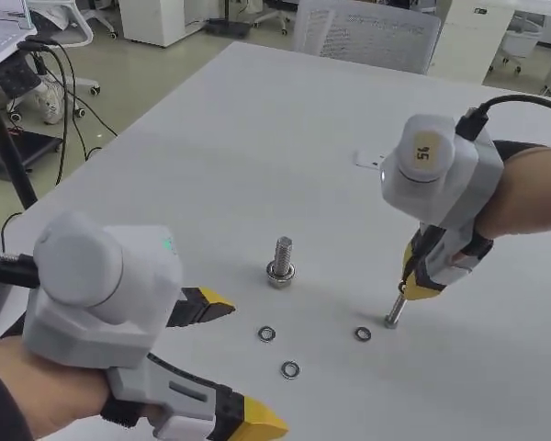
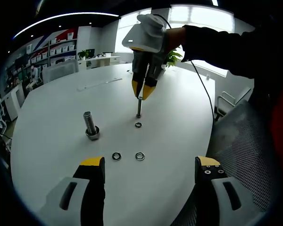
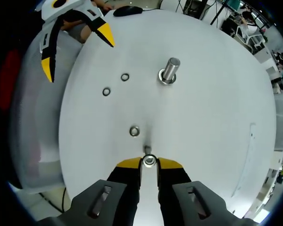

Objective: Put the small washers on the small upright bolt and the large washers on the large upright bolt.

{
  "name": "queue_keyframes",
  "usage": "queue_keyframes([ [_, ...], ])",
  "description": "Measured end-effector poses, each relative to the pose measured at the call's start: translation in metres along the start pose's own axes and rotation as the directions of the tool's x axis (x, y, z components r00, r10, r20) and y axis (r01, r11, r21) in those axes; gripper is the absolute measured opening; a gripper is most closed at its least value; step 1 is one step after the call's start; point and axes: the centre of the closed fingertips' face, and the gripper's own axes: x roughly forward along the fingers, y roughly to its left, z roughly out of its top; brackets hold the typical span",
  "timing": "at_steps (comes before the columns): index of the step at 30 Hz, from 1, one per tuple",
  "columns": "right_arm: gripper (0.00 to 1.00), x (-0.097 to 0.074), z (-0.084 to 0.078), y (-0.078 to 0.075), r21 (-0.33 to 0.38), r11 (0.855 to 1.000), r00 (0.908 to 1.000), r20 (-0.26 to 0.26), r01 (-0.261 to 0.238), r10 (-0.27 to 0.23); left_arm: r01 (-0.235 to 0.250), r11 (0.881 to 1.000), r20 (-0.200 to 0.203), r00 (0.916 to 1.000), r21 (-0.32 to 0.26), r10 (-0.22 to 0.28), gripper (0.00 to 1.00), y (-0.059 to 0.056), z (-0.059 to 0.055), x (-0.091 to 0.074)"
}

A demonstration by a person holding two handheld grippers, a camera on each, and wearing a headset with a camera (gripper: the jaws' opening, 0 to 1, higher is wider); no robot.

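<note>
The small upright bolt point(image 1: 395, 312) stands right of centre on the white table. My right gripper point(image 1: 413, 289) hangs directly over it, its jaws closed on a small washer point(image 3: 149, 161) at the bolt's top. The large upright bolt point(image 1: 281, 260) stands at mid-table with a wide ring point(image 1: 280, 274) around its base. Three small washers lie loose: one point(image 1: 363, 333) beside the small bolt and two point(image 1: 266, 333) point(image 1: 290, 369) nearer me. My left gripper point(image 1: 239, 363) is open at the lower left, holding nothing, short of those two washers point(image 2: 116, 156).
The round white table point(image 1: 257, 138) stretches far beyond the bolts. A small white label point(image 1: 369, 160) lies on it behind the right gripper. A mesh chair point(image 1: 367, 37) stands at the far edge, and cables and a stand point(image 1: 9, 156) are on the floor to the left.
</note>
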Motion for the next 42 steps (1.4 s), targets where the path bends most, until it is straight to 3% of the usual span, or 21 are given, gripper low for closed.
queue_keyframes([
  [8,0.14,0.005,-0.001,-0.001,0.002,1.0,1.0,0.0,-0.006,0.006,-0.002,1.0,-0.002,1.0,-0.003,0.002,0.77,0.0,-0.001,0.0],
  [42,0.14,0.054,-0.006,0.002,0.02,0.998,0.9982,-0.012,-0.058,0.059,-0.007,1.0,-0.014,0.9999,-0.012,0.007,0.77,0.001,-0.004,0.001],
])
